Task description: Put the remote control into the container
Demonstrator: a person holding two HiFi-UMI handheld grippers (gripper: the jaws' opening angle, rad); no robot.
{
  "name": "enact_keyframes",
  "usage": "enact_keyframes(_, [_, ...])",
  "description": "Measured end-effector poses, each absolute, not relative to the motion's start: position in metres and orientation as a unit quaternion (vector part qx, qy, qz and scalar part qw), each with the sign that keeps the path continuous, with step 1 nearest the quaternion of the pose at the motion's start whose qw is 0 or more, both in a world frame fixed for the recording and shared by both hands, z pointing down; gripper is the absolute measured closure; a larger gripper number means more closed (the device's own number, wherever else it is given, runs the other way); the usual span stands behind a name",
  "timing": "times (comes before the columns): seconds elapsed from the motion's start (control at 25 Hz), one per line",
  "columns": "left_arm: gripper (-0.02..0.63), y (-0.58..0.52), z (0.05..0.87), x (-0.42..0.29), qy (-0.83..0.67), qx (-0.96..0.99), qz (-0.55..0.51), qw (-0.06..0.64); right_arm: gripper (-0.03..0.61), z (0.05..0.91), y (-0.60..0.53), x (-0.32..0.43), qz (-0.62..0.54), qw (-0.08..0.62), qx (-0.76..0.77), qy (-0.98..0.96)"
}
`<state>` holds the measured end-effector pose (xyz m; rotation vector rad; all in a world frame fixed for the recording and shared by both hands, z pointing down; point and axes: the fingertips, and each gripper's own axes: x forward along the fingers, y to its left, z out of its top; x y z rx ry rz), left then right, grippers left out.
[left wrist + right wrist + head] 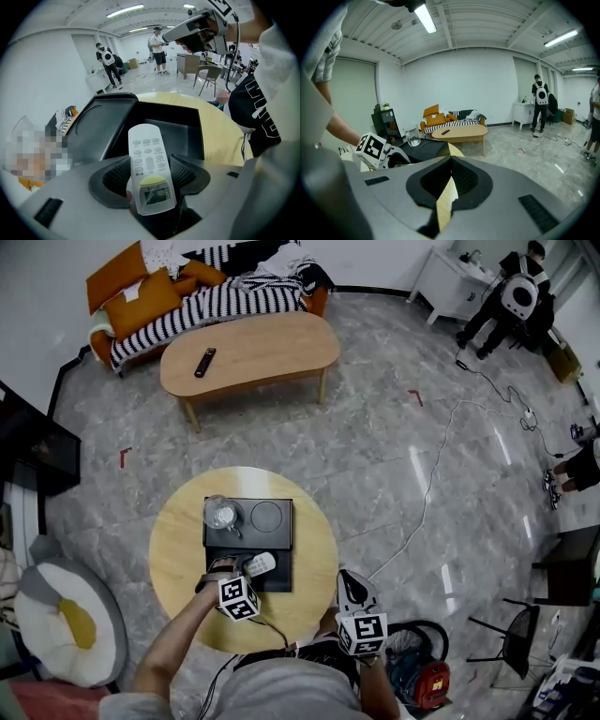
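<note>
White, with grey buttons and a small display, the remote control [149, 164] sits clamped between the two dark ribbed pads of the left gripper [242, 570]. The jaws stand fairly wide and press on the remote's long sides near its display end. Its button end sticks out beyond the jaws towards the black container [187, 129]. From the head view the remote hangs over the near half of that container, which stands on the round wooden worktop [173, 559]. Whether the remote's tip touches the container floor cannot be told.

The bare left forearm [178, 634] reaches in from the lower left, and its gripper tips steeply downward over the container's near edge. A clear glass [221, 513] stands in the container's far left corner, beside a round recess.

The right gripper [349, 585] is held close to the person's body at the worktop's near right edge, well apart from the container, and points forward at a shallow downward slant. Its jaws are closed together at the tips with nothing between them; only worktop wood shows through the gap behind them.
</note>
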<state>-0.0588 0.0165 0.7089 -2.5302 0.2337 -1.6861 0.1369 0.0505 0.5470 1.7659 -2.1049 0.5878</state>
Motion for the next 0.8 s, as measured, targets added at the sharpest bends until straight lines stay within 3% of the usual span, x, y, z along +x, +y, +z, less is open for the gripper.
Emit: enact_keyframes(0.8, [0.350, 0.013, 0.692, -0.069, 0.102, -0.830, -0.544, 0.067, 0.571, 0.546, 0.044, 0.122, 0.198, 0.169, 0.608, -0.750])
